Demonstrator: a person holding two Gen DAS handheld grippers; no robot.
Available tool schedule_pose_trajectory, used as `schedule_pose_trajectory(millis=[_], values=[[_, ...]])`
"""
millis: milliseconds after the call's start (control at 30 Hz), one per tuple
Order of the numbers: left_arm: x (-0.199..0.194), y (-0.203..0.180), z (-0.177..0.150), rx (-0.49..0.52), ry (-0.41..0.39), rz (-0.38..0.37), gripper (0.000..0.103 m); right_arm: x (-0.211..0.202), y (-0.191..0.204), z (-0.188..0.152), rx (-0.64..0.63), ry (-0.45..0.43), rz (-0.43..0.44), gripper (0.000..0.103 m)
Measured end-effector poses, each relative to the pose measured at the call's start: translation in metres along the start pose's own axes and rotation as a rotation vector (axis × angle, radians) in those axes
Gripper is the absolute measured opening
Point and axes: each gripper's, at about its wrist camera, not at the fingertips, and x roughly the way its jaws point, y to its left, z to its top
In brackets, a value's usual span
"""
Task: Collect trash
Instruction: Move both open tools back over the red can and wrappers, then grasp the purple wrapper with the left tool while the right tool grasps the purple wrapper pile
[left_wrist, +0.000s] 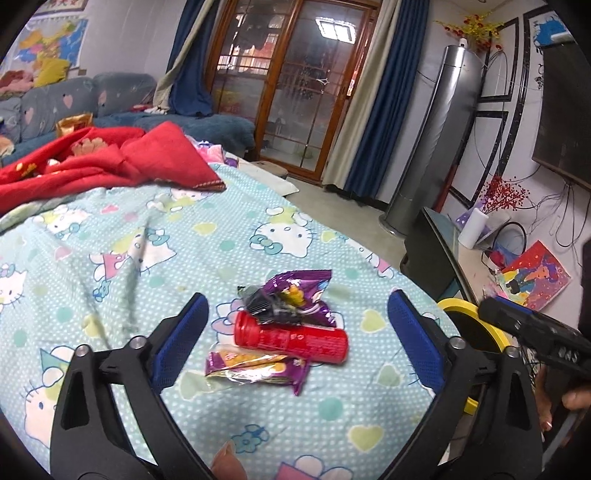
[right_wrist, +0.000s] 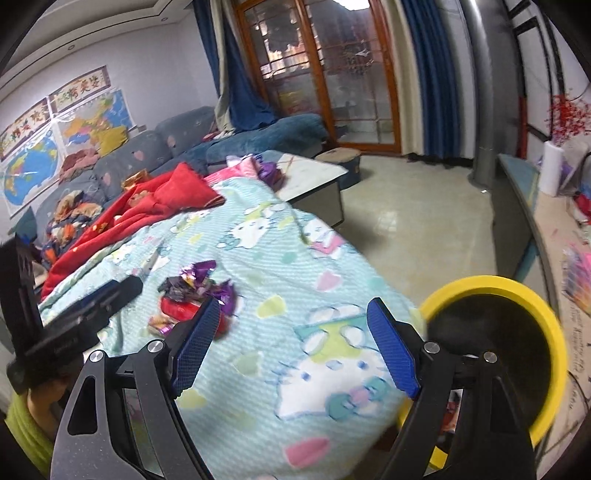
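Observation:
A small pile of trash lies on a light blue cartoon-cat sheet (left_wrist: 155, 258): a red tube (left_wrist: 291, 338), a crumpled purple wrapper (left_wrist: 295, 295) behind it, and a flat purple and orange wrapper (left_wrist: 258, 369) in front. My left gripper (left_wrist: 295, 332) is open and empty, its blue pads either side of the pile and just above it. My right gripper (right_wrist: 291, 343) is open and empty over the sheet, right of the pile (right_wrist: 195, 295). A yellow-rimmed bin (right_wrist: 517, 332) stands just beyond the sheet's right edge; it also shows in the left wrist view (left_wrist: 469, 321).
A red blanket (left_wrist: 110, 158) lies bunched at the far end of the sheet, with a blue sofa (left_wrist: 110, 96) behind. A low cabinet (left_wrist: 436, 251) with clutter runs along the right. A grey tower unit (left_wrist: 436, 140) stands by the glass doors. Tiled floor (right_wrist: 424, 229) lies between.

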Motion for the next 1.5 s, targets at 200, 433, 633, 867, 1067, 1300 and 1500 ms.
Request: schedule_pose_trajectory(millis=[200,433,633,867,1067,1300,1500], values=[[0.012,0.016,-0.001,-0.042,0.048,-0.032,0.071,0.038,0.008,0.020,0.058,0.067,0.101,0.076],[0.023,0.030,-0.001,-0.109,0.075,-0.086,0.051,0.079,0.024,0.030,0.052,0.130,0.168,0.059],[0.035,0.037,-0.001,-0.158,0.107,-0.115,0.038,0.103,0.039,0.032,0.001,0.148,0.211,0.048],[0.041,0.042,-0.002,-0.189,0.123,-0.135,0.032,0.129,0.048,0.030,0.006,0.181,0.244,0.037],[0.047,0.041,-0.001,-0.185,0.134,-0.140,0.031,0.142,0.050,0.026,0.029,0.203,0.267,0.018],[0.055,0.038,-0.002,-0.171,0.153,-0.131,0.019,0.129,0.048,0.020,0.024,0.167,0.262,0.011],[0.059,0.037,-0.004,-0.154,0.175,-0.125,0.009,0.120,0.041,0.015,0.042,0.147,0.251,0.010]])
